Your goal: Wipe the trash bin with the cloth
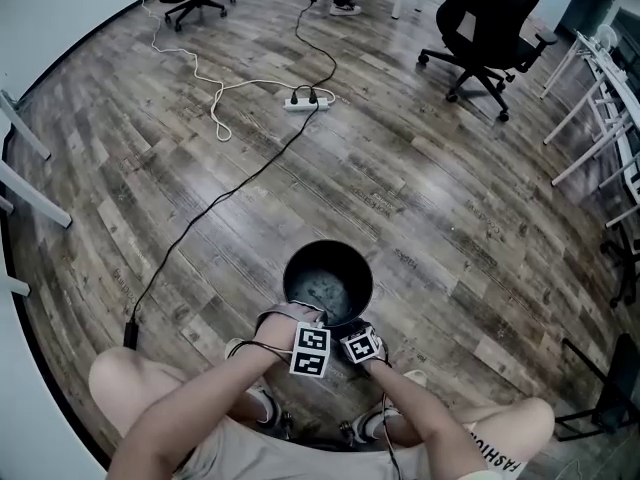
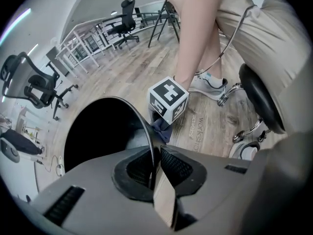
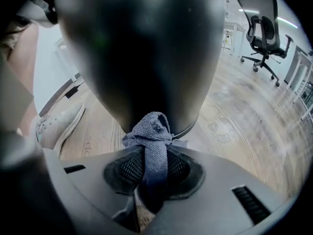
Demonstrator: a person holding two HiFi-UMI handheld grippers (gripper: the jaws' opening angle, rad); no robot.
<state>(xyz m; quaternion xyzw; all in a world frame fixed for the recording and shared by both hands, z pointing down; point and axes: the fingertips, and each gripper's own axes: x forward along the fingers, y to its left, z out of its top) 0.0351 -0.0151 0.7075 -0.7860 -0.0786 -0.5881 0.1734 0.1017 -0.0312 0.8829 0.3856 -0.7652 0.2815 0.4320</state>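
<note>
A round black trash bin (image 1: 328,283) stands on the wood floor just in front of the seated person. My left gripper (image 2: 155,169) is shut on the bin's thin rim (image 2: 142,126), one jaw inside and one outside. My right gripper (image 3: 152,168) is shut on a grey-blue cloth (image 3: 152,133), whose bunched end presses against the bin's dark outer wall (image 3: 142,48) low down near its base. In the head view both marker cubes, left (image 1: 311,349) and right (image 1: 363,346), sit at the bin's near side. In the left gripper view the right gripper's cube (image 2: 168,100) shows with cloth beneath it.
A white power strip (image 1: 303,100) with cables lies on the floor beyond the bin. Black office chairs (image 1: 487,30) stand at the back, white desk frames (image 1: 600,98) at the right. The person's shoes (image 3: 56,121) and a stool's chrome base (image 2: 244,131) lie close to the bin.
</note>
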